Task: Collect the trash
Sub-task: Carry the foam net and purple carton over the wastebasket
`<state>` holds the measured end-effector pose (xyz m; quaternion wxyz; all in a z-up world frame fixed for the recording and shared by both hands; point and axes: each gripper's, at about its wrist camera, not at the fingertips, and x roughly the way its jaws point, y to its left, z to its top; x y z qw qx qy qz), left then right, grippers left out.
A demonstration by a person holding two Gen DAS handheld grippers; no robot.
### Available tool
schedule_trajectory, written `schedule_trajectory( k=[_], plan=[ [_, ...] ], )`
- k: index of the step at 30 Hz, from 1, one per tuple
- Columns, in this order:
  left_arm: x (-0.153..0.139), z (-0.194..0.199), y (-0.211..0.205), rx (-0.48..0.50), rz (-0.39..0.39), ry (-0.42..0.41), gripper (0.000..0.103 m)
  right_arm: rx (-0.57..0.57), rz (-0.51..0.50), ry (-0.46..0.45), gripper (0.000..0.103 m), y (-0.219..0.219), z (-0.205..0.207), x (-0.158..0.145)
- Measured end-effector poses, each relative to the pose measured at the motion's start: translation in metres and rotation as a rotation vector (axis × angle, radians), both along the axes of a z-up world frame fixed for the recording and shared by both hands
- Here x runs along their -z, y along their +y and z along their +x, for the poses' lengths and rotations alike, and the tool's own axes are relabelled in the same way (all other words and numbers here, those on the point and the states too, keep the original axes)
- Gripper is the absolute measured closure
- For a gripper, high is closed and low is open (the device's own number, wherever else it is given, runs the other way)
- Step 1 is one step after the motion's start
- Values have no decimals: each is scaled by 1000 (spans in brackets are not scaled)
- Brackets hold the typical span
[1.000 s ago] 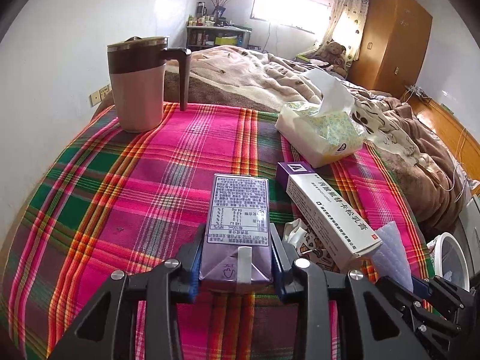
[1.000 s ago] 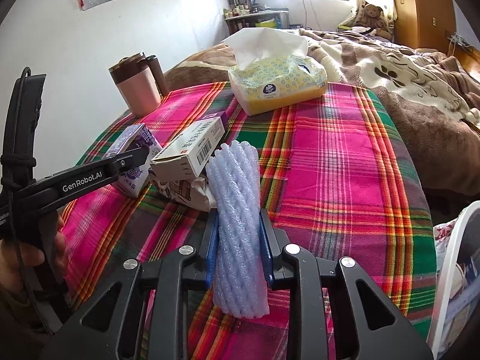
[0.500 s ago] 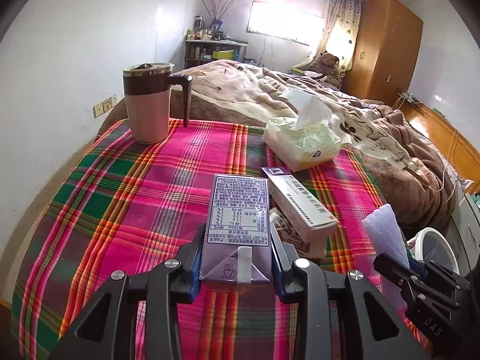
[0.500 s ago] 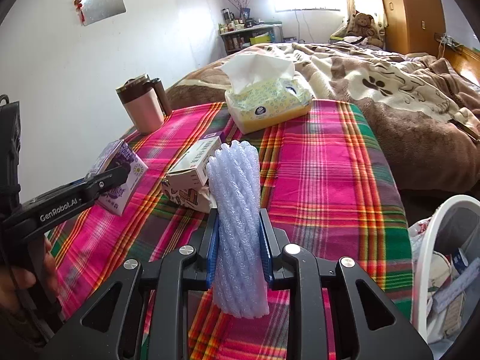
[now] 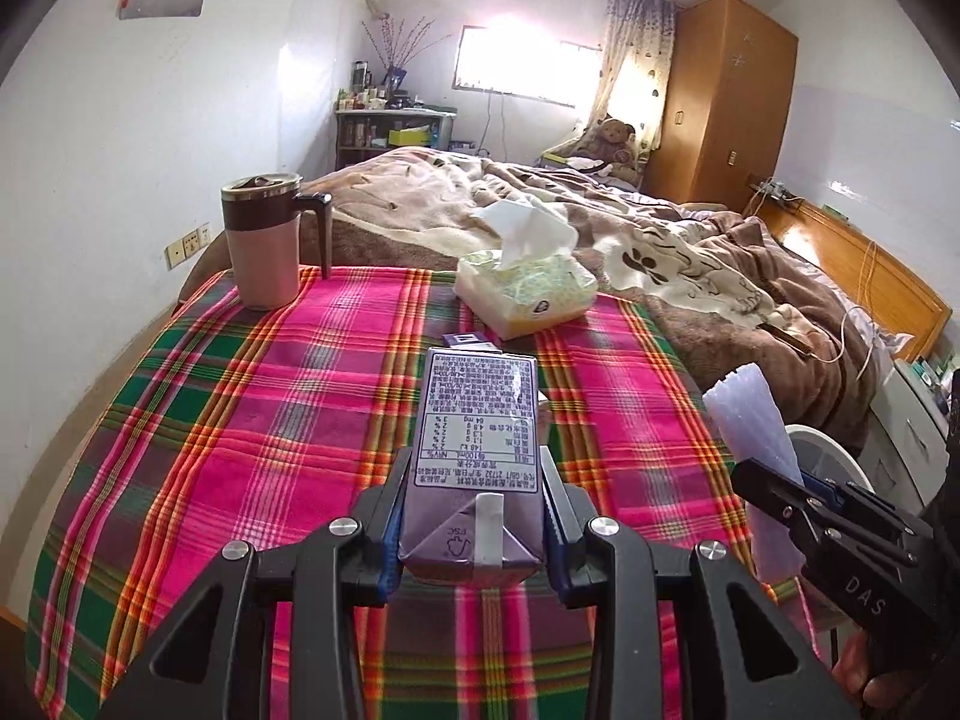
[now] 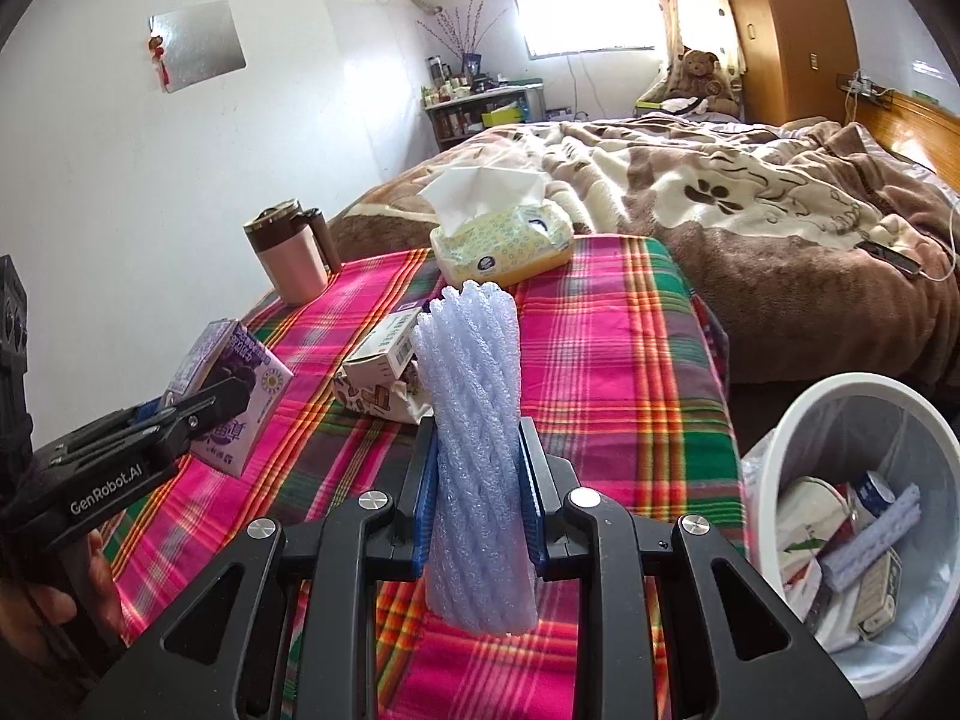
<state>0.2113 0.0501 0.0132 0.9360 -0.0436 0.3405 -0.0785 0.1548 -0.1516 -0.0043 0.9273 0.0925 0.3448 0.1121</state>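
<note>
My left gripper [image 5: 474,516] is shut on a purple drink carton [image 5: 477,438] and holds it above the plaid-covered table [image 5: 240,420]; the carton also shows in the right wrist view [image 6: 234,396]. My right gripper [image 6: 477,498] is shut on a roll of pale blue foam wrap [image 6: 474,456], upright between the pads, also seen in the left wrist view [image 5: 753,432]. A white trash bin [image 6: 864,516] with several discarded items stands on the floor at the lower right, beside the table. A white medicine box [image 6: 387,348] and crumpled wrapper [image 6: 393,402] lie on the table.
A pink lidded mug [image 5: 264,246] stands at the table's far left. A yellow tissue pack [image 5: 525,294] sits at the far edge. A bed with brown blankets [image 6: 750,228] lies beyond. A white wall runs along the left.
Both grippers have lifted and pulled back from the table with their loads. The trash bin has come into fuller view at the right.
</note>
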Motion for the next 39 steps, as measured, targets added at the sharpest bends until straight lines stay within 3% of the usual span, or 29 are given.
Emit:
schedule_trajectory(
  k=[11,39],
  plan=[
    [-16,-36,-45,88,14,-58,66,75,2,-35,78,-39,-31,-7],
    [-16,-64,-204,397,4,-72,66,375,-1,-40,78,-160,-74,-5]
  ],
)
